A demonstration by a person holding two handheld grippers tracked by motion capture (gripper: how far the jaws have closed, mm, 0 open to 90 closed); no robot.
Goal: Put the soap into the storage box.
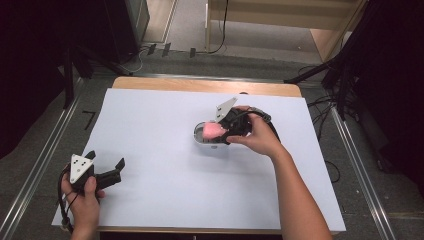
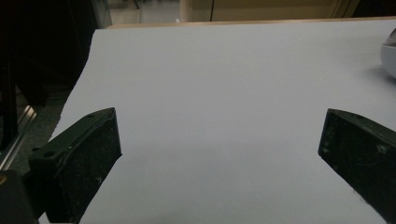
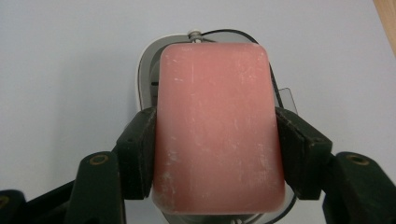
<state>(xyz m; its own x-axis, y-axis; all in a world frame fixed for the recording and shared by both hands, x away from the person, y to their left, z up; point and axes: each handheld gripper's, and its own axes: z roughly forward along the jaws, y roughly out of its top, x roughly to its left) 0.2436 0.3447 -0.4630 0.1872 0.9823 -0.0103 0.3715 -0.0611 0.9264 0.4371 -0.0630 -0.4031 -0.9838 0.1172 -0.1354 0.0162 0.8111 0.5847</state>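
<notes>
A pink bar of soap (image 3: pixel 217 126) is clamped between the two black jaws of my right gripper (image 3: pixel 215 154), which is shut on its long sides. Below the bar lies a white soap dish (image 3: pixel 149 74), its rim showing around the bar's far end. From above, the pink soap (image 1: pixel 212 131) sits over the white dish (image 1: pixel 200 139) right of the table's middle, with my right gripper (image 1: pixel 225 131) and hand over it. My left gripper (image 1: pixel 107 161) rests at the table's near left corner, open, nothing between its jaws (image 2: pixel 219 149).
A white sheet (image 1: pixel 165 170) covers the wooden table (image 1: pixel 200 85). The dish's rim (image 2: pixel 390 58) shows at the far right of the left gripper view. Metal rails (image 1: pixel 40 165) run along both sides of the table; cables (image 1: pixel 320 105) lie on the floor.
</notes>
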